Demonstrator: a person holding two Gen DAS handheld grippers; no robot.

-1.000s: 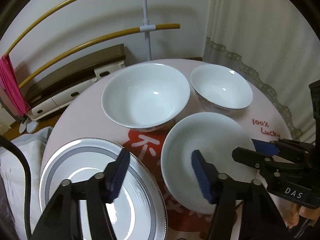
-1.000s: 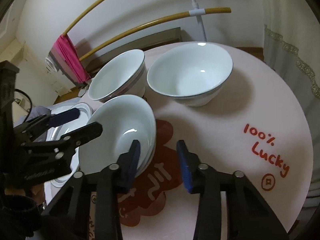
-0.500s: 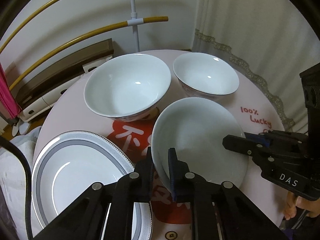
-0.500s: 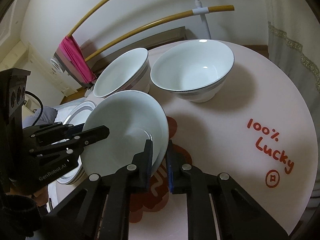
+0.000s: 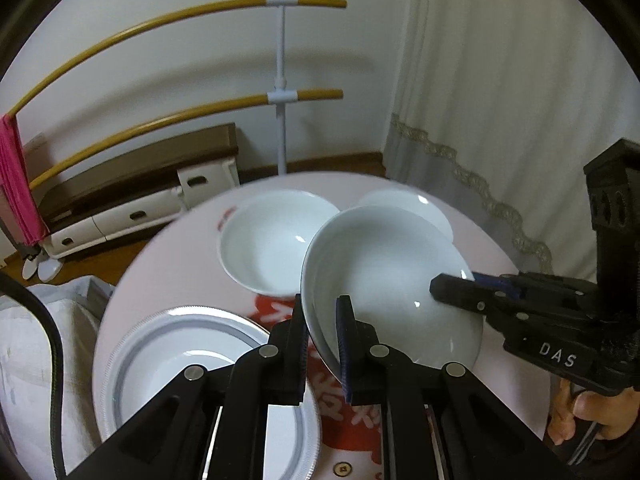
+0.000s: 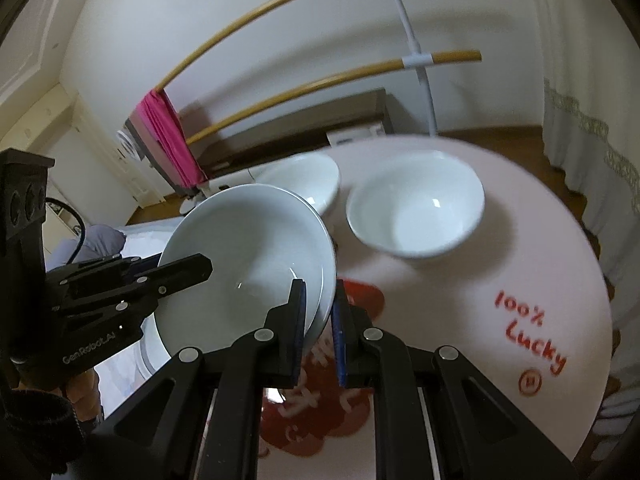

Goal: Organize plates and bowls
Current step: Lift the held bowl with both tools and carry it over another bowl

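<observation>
Since the earlier frame we've raised the white plate (image 5: 384, 276) off the counter (image 6: 520, 248); left gripper (image 5: 322, 340) and right gripper (image 6: 320, 320) pinch opposite rims. We should keep it level toward the rimmed plate (image 5: 160, 344).

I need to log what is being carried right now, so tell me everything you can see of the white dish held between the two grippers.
The white dish is a plain, glossy, shallow piece, ceramic by the look, and empty. It is tilted and off the table. The left gripper pinches one edge of its rim, the right gripper the opposite edge, jaws closed on it. From the right wrist view a second rim shows beneath, so it may be two stacked dishes. It partly hides two bowls behind.
</observation>
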